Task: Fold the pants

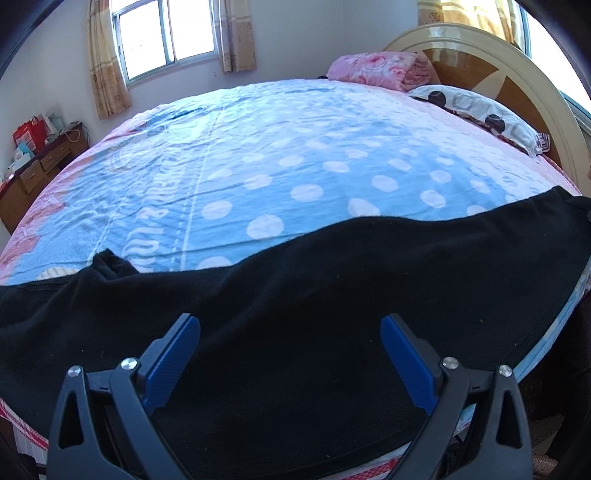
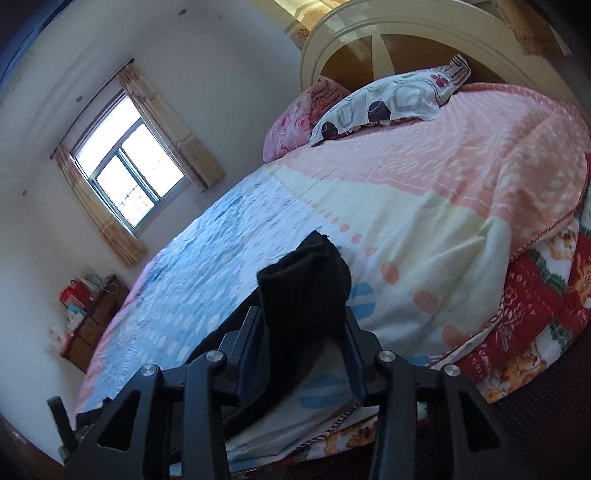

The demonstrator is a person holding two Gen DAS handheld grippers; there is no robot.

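On bed [image 1: 295,147], R gripper [image 2: 303,321] pinching pants [image 2: 303,291]

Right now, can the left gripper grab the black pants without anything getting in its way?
Probably yes. The left gripper is open right above the black pants, which lie spread along the near edge of the bed, and nothing sits between them.

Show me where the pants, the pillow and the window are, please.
pants [image 1: 295,295], left wrist view, middle of the black cloth.
pillow [image 2: 384,103], right wrist view, middle of its patterned cover.
window [image 1: 166,35], left wrist view, centre of the glass.
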